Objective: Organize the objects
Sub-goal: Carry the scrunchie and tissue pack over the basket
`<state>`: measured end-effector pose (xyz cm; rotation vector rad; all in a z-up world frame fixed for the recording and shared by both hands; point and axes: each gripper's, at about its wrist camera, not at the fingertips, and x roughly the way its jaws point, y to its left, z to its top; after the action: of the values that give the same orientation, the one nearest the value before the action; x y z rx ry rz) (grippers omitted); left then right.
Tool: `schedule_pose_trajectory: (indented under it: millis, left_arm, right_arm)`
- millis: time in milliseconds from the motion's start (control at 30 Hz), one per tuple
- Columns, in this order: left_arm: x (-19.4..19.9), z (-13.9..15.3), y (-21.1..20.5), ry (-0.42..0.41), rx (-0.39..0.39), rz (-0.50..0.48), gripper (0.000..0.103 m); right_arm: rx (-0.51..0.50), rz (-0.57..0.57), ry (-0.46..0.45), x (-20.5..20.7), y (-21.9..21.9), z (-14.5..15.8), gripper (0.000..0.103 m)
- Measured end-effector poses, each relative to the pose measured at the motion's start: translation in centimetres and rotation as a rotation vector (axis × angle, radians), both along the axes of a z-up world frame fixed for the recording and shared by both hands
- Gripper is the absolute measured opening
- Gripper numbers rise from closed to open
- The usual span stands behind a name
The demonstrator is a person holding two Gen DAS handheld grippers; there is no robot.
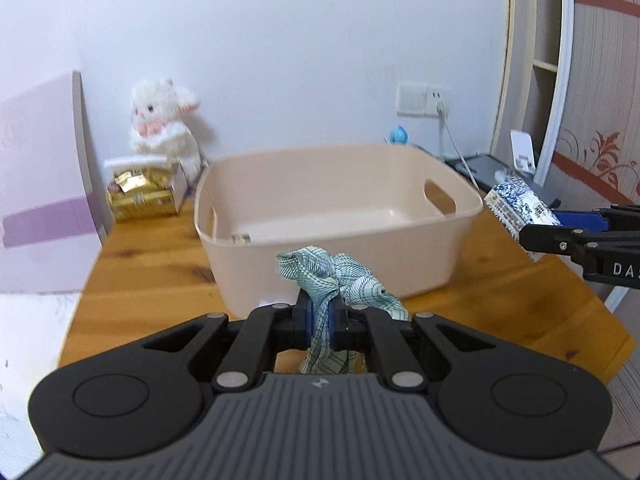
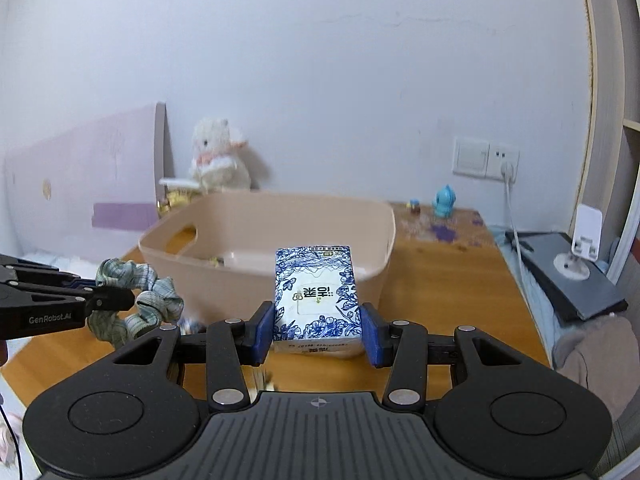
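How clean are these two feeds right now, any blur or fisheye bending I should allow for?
Left wrist view: scrunchie in the left gripper is sharp; plush rabbit and gold box are soft; wall edges bow. Right wrist view: tissue pack in the right gripper is crisp, bin slightly smeared, corners vignetted. Flat light, no glare.

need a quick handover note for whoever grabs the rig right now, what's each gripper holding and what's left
Left gripper: shut on the green scrunchie, held in front of the beige bin, short of its near wall.
Right gripper: shut on the blue-and-white tissue pack, held off the wooden table at the bin's right side.
Done: both items picked up; one small item already lies in the bin.
Left: carry both over the rim and release them inside. The plush rabbit and gold box still sit behind the bin.
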<state>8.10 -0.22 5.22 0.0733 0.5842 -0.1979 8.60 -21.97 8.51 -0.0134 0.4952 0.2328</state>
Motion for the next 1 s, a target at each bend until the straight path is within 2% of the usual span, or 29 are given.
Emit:
schedule_pose_trajectory:
  millis: [300,533,767,1000]
  left_arm:
    - [3.0,3.2,0.5,-0.069,0.029,0.029,0.009]
    - [6.9,4.0,0.6,-0.07,0.054,0.055,0.009]
    - [12.3,2.6,0.0,0.017,0.074,0.081,0.009]
    - [17.2,-0.9,-0.7,0.145,0.121,0.101,0.009]
  right_arm:
    - [-0.006,-0.013,-0.101,2.8,-0.1,3.8,0.043]
    - [-0.049,-0.002,-0.129,6.2,1.1,5.2,0.043]
    - [-0.078,0.009,-0.059,10.6,2.7,4.1,0.043]
    - [-0.09,0.0,0.069,14.6,3.7,0.7,0.043]
